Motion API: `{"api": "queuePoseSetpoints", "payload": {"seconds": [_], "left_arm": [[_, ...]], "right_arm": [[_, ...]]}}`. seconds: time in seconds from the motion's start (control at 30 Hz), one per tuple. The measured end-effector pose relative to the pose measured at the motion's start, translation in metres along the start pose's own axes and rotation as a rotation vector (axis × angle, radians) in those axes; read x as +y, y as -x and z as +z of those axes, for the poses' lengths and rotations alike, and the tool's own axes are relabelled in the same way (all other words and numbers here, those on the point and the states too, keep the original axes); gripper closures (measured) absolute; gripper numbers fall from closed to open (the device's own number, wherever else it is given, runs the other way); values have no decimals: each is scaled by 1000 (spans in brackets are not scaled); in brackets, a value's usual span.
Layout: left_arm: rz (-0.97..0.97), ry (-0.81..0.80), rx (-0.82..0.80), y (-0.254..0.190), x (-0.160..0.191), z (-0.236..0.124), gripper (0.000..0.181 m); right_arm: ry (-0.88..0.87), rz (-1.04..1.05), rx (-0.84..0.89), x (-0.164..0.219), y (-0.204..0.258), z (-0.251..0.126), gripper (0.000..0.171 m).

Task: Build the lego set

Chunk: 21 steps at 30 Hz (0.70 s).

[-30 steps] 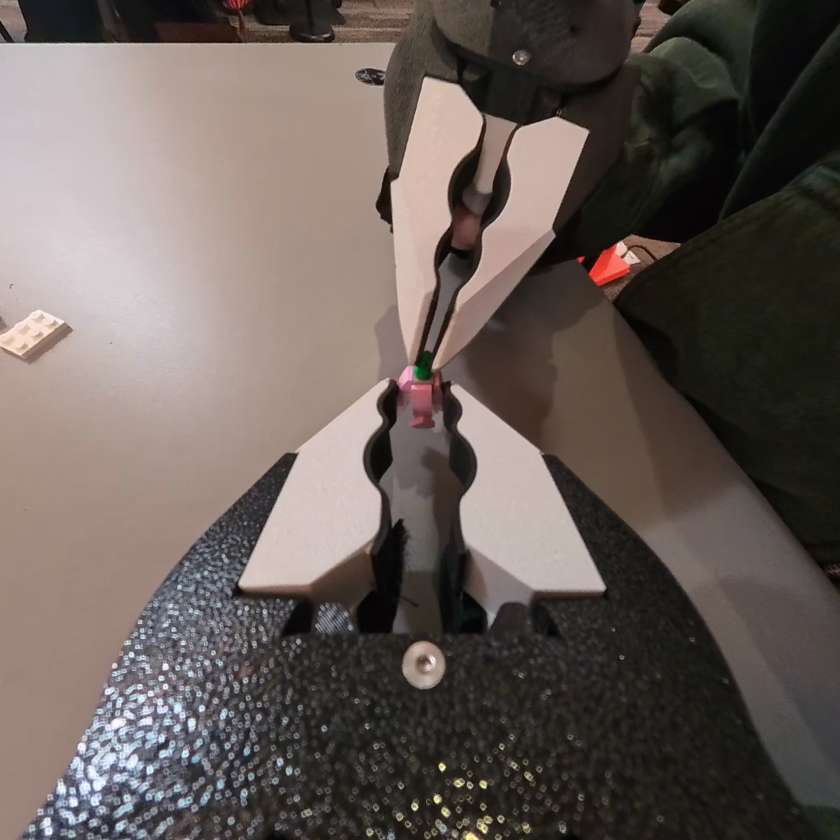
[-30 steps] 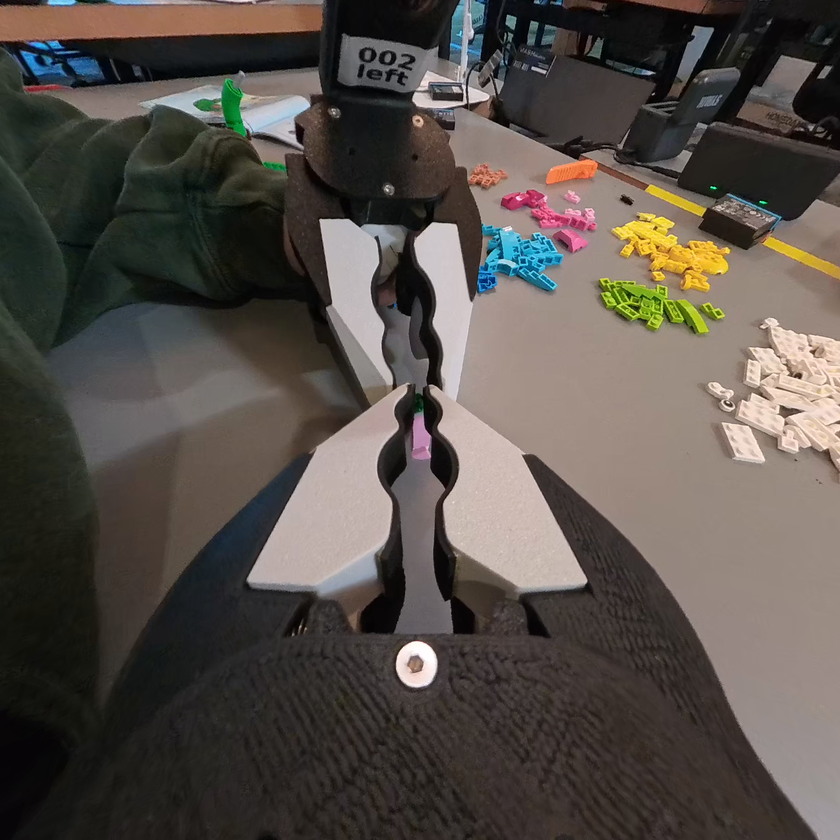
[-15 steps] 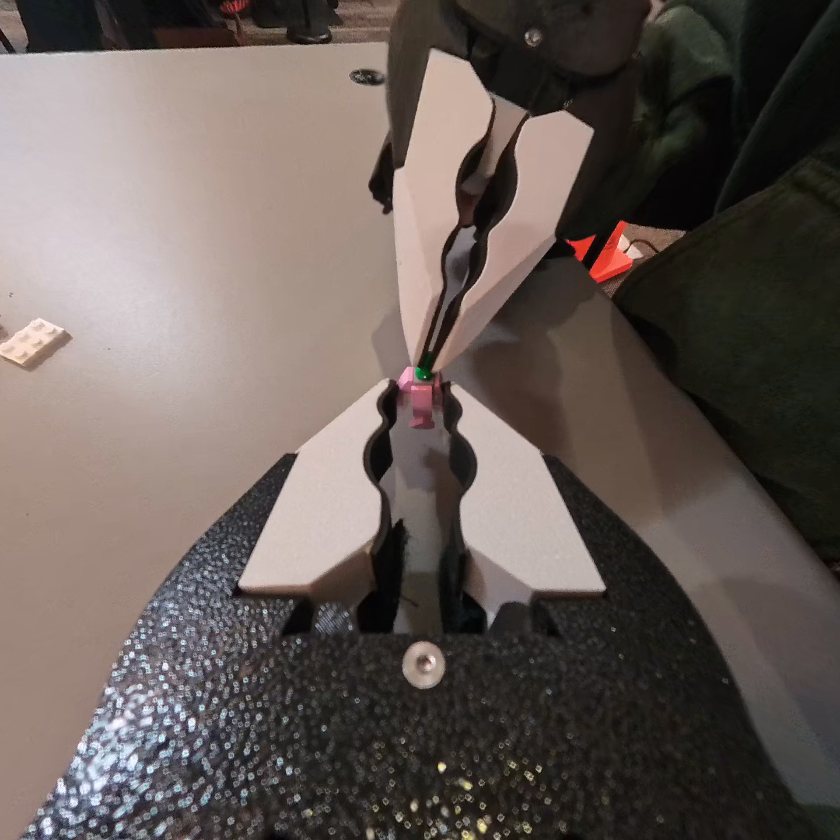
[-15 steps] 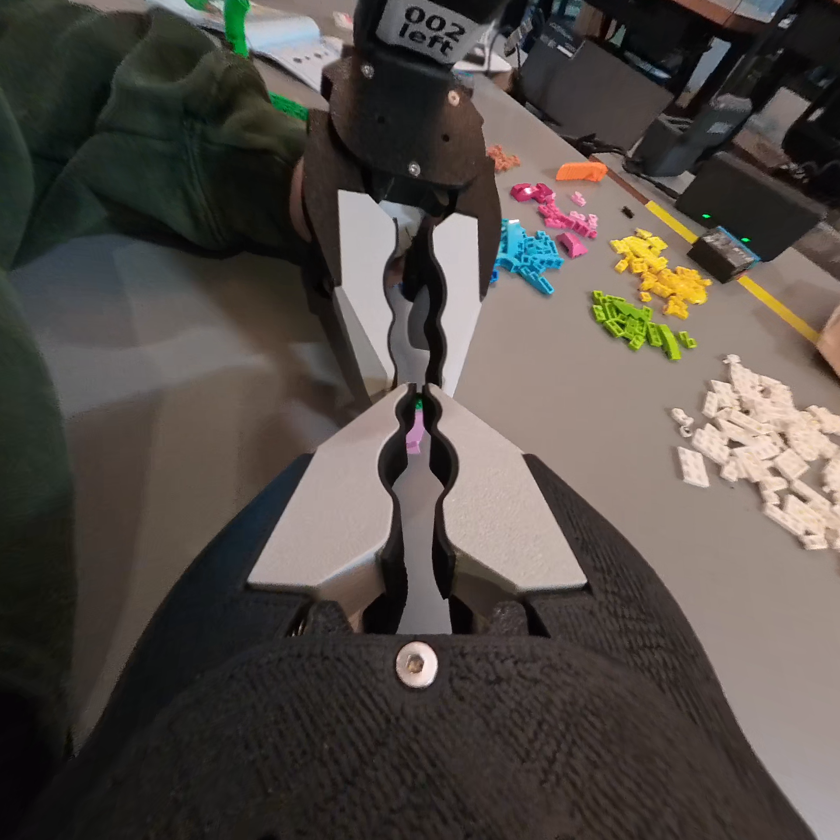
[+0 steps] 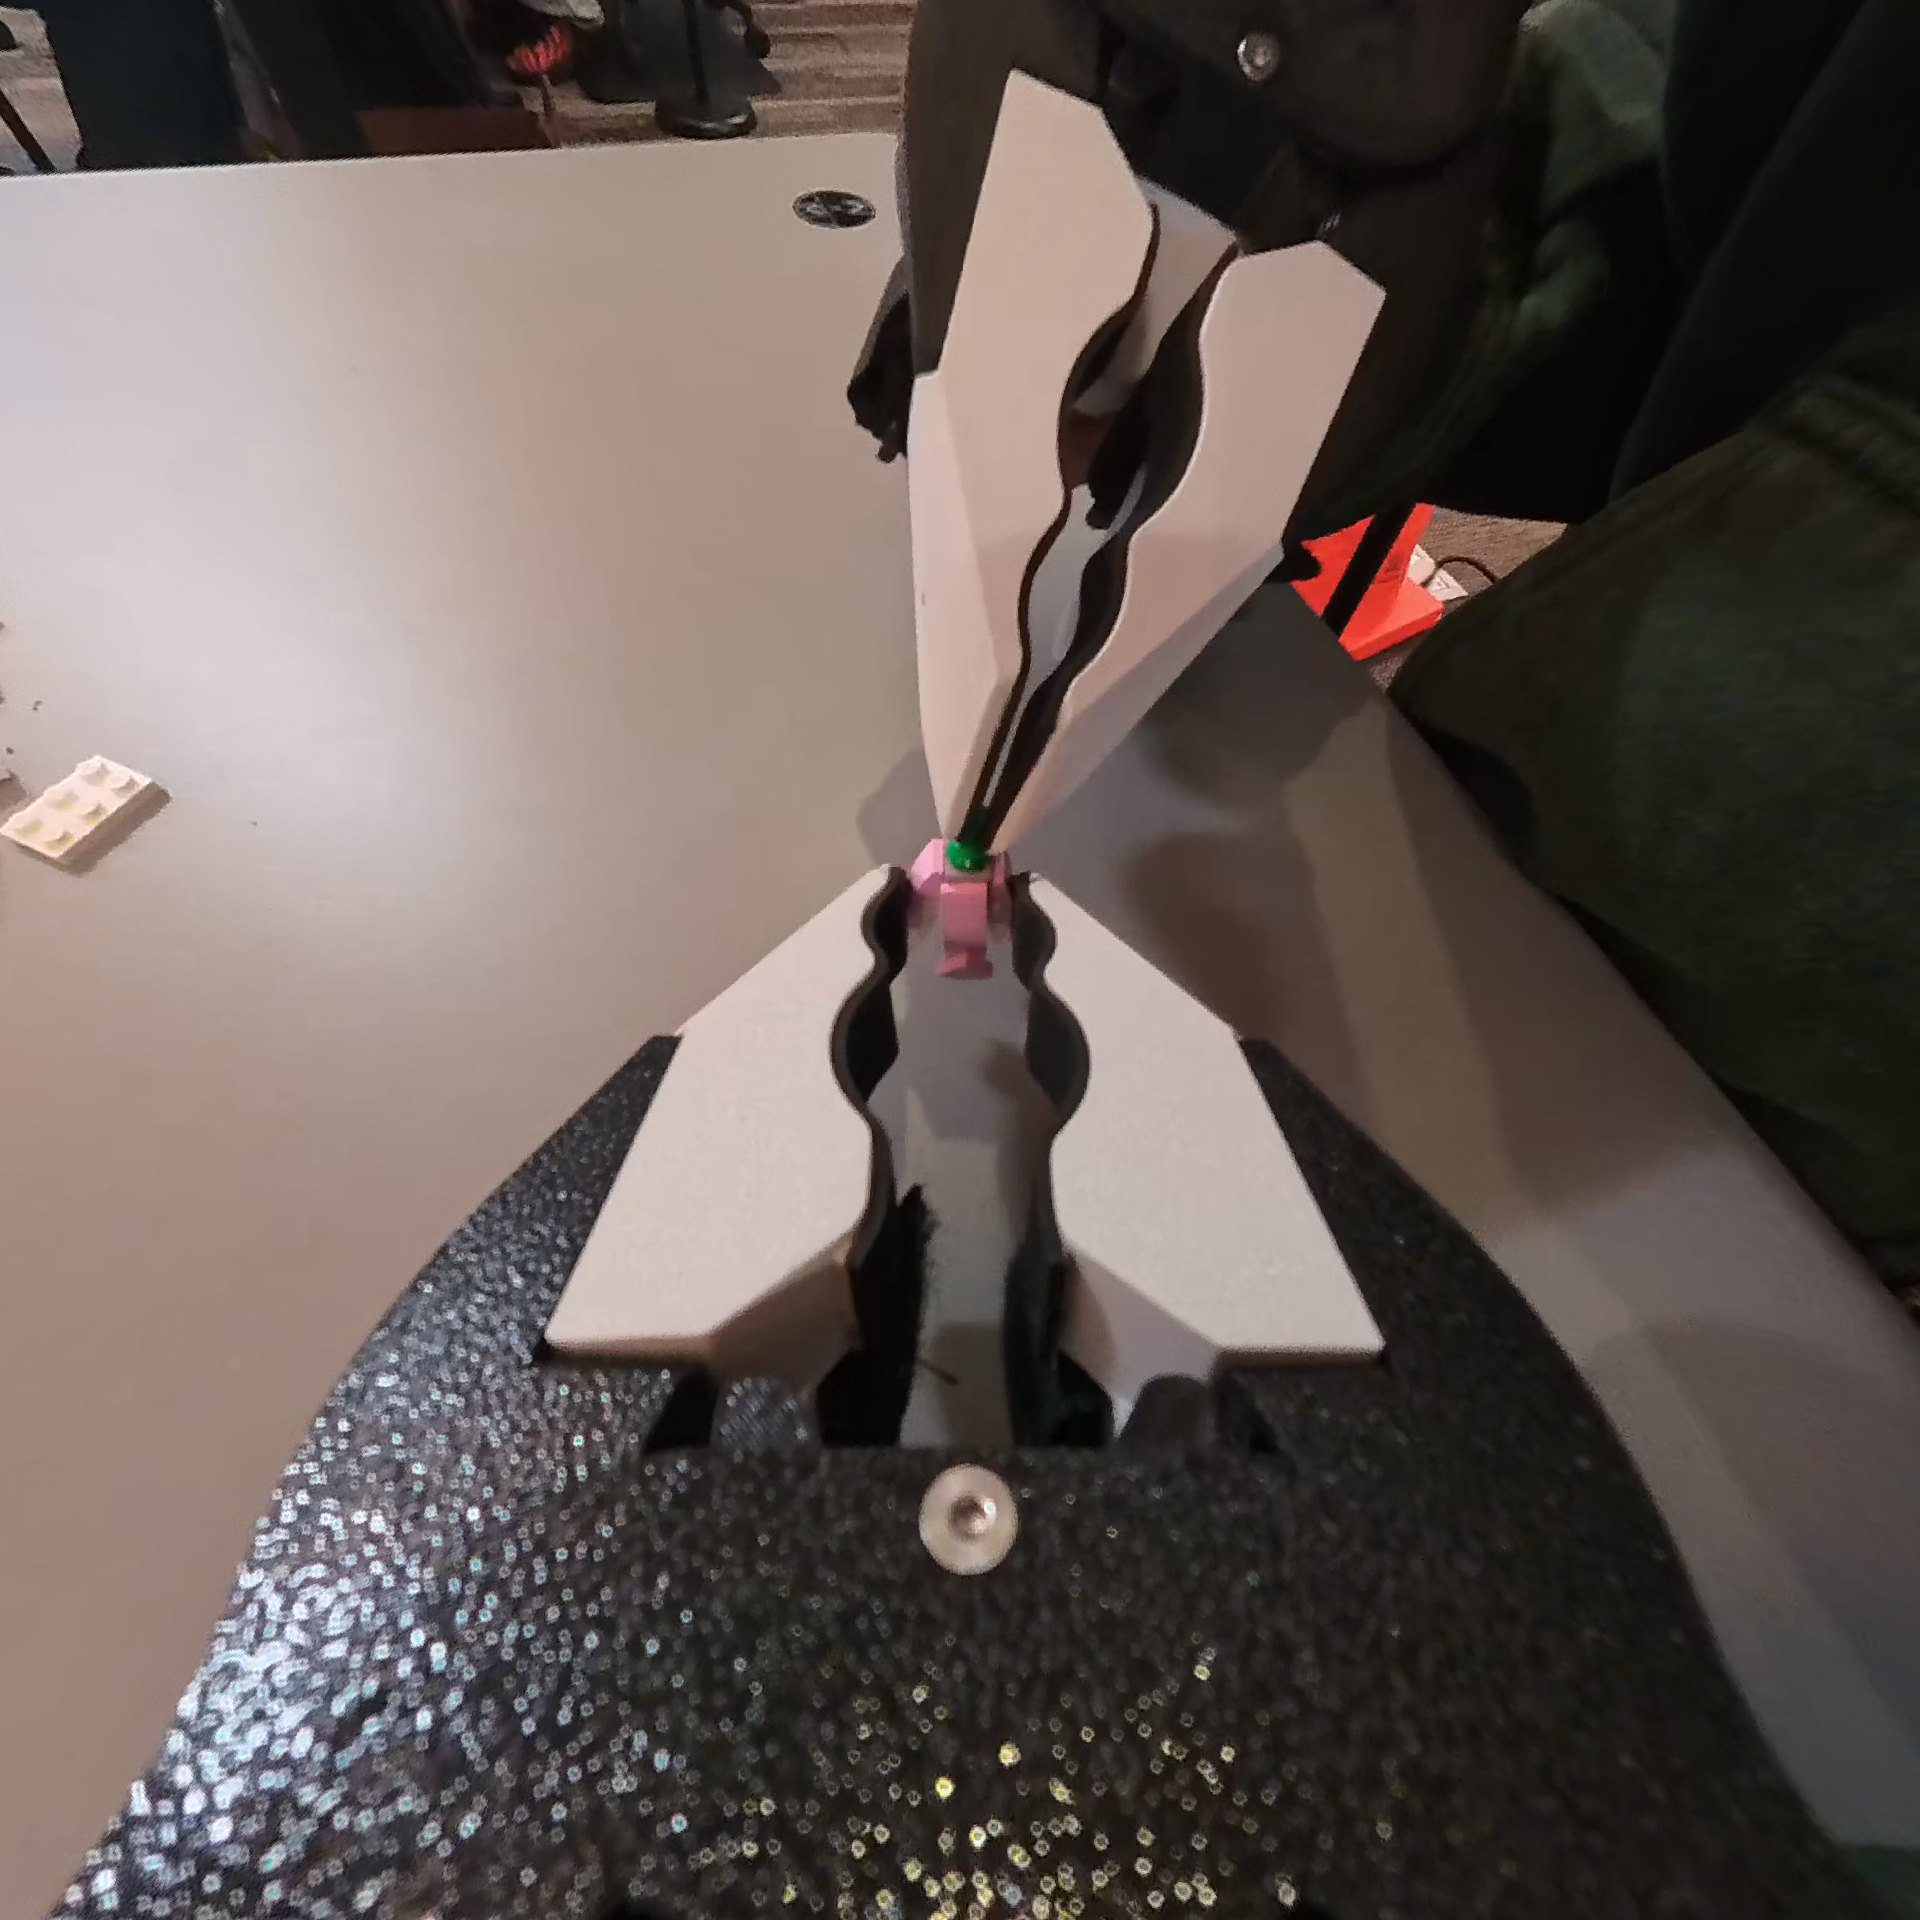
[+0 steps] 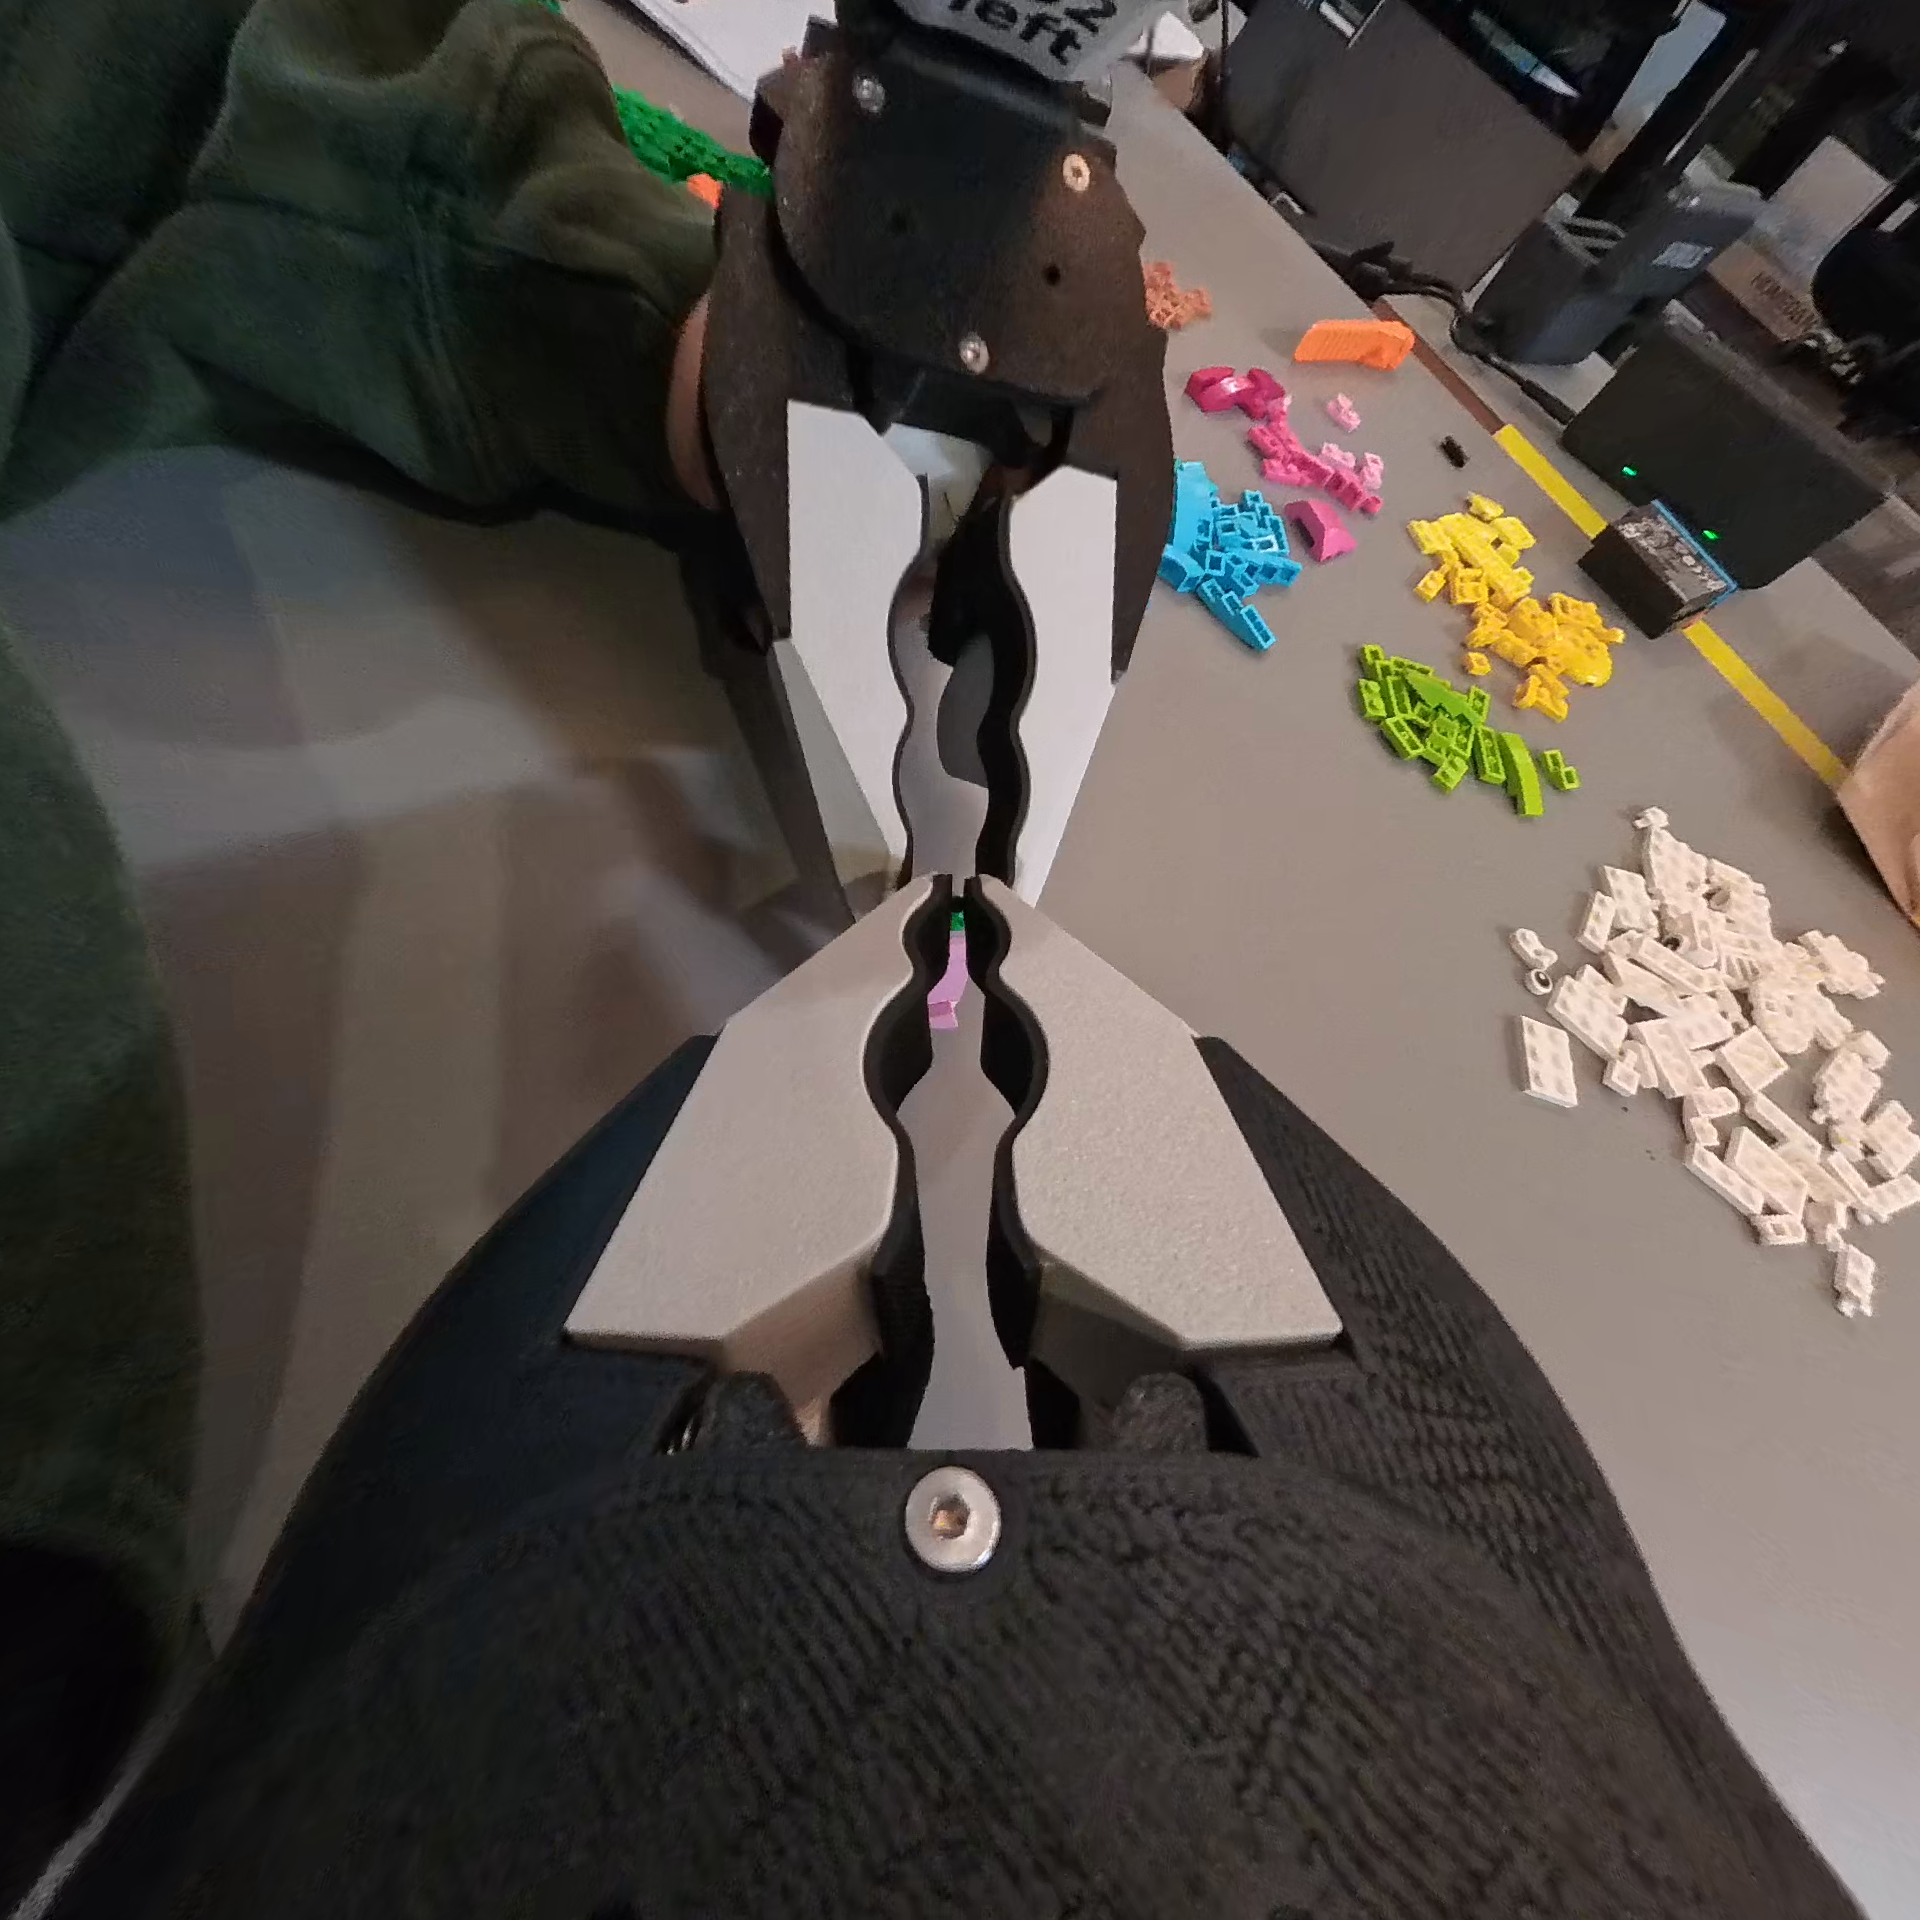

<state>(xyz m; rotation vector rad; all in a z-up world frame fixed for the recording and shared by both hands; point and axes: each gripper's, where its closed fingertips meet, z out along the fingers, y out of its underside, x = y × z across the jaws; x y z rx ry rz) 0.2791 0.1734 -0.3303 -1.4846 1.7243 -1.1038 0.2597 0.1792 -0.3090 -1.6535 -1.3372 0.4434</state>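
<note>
In the left wrist view my left gripper [image 5: 961,883] is shut on a small pink lego piece [image 5: 961,914], held above the grey table [image 5: 416,520]. My right gripper [image 5: 982,821] comes down from above, shut on a tiny green piece [image 5: 964,856] that touches the top of the pink piece. In the right wrist view my right gripper [image 6: 958,885] is shut, with the green piece [image 6: 956,921] and the pink piece [image 6: 948,987] showing in the gap between its fingers. The left gripper [image 6: 961,847] faces it tip to tip.
A white plate [image 5: 83,810] lies at the left. Sorted piles lie to the right: white [image 6: 1745,1039], lime green [image 6: 1455,727], yellow [image 6: 1507,603], blue [image 6: 1226,551], magenta [image 6: 1299,447]. A green sleeve [image 6: 312,312] fills the left. Black boxes [image 6: 1714,457] stand at the table's far edge. My two grippers' fingertips are within a few centimetres of each other.
The right gripper has tilted steeper over the left one, and the left gripper looms higher in the right wrist view. Both stay shut, and the green piece stays against the pink one.
</note>
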Motion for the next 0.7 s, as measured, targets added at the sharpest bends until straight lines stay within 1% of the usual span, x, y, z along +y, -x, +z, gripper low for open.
{"api": "queuePoseSetpoints", "payload": {"seconds": [0.03,0.27,0.6,0.7], "left_arm": [[2,3,-1,0,0,0,164],[9,15,4,-1,2,1,164],[24,38,1,-2,5,4,164],[16,23,4,-2,3,2,164]], "right_arm": [[9,-5,2,1,0,0,170],[39,-67,10,1,4,3,170],[69,-72,-9,5,5,2,170],[83,-115,1,3,6,1,170]]}}
